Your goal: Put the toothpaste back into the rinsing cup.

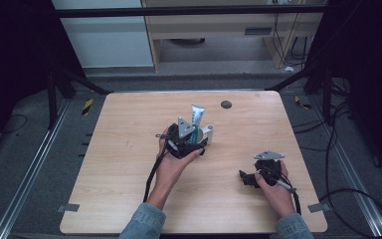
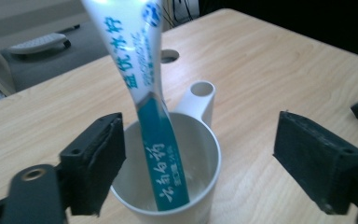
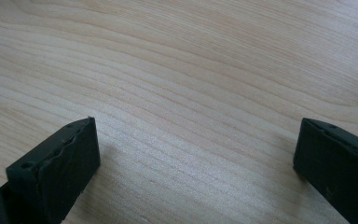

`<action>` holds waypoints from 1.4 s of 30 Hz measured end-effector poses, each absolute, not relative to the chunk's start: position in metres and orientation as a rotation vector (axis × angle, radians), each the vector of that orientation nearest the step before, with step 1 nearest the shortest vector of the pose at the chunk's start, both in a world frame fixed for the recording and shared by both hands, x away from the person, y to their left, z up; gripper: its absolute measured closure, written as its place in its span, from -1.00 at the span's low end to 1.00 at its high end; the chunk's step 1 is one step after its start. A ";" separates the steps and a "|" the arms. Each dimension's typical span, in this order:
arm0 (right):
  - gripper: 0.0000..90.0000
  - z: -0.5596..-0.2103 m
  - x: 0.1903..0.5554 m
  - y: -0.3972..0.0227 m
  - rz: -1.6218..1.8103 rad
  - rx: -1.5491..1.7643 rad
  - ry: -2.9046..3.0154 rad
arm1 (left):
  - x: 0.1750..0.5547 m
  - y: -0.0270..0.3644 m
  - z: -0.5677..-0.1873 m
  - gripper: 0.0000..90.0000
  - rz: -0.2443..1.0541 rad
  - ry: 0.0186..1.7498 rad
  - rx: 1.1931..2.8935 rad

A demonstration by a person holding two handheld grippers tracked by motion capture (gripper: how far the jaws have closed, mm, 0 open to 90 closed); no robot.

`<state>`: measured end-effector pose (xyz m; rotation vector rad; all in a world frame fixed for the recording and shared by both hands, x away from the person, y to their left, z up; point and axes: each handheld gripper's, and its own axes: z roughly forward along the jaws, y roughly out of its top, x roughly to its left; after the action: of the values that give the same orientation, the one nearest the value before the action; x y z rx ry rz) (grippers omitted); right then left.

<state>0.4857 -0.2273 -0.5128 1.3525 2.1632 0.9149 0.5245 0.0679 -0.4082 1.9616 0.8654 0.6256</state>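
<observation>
left tongs (image 2: 196, 163): jaws wide apart, either side of white cup (image 2: 200, 154), gripping nothing | toothpaste tube (image 2: 156, 135): leaning upright inside cup, mid-bench (image 1: 129, 164) | right tongs (image 3: 193, 163): jaws wide open over bare wood, empty; near bench's right front

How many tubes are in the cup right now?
1. A single tube stands tilted in the white cup, between the open jaws of the left gripper. Nothing else is in the cup.

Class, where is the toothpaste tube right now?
The toothpaste tube stands tilted inside the white cup near the table's middle, between the open left gripper jaws.
</observation>
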 end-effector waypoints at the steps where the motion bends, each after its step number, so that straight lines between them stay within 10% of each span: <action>1: -0.99 -0.513 0.486 -0.227 0.915 1.353 2.163 | 0.523 0.067 -0.408 -0.69 0.619 0.862 1.976; 42: -0.99 -0.513 0.485 -0.227 0.918 1.357 2.163 | 0.486 0.098 -0.406 -0.89 0.622 0.815 2.198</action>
<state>0.4849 -0.2270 -0.5127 1.3570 2.1625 0.9179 0.4859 0.0984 -0.4065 2.1984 0.8152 0.6219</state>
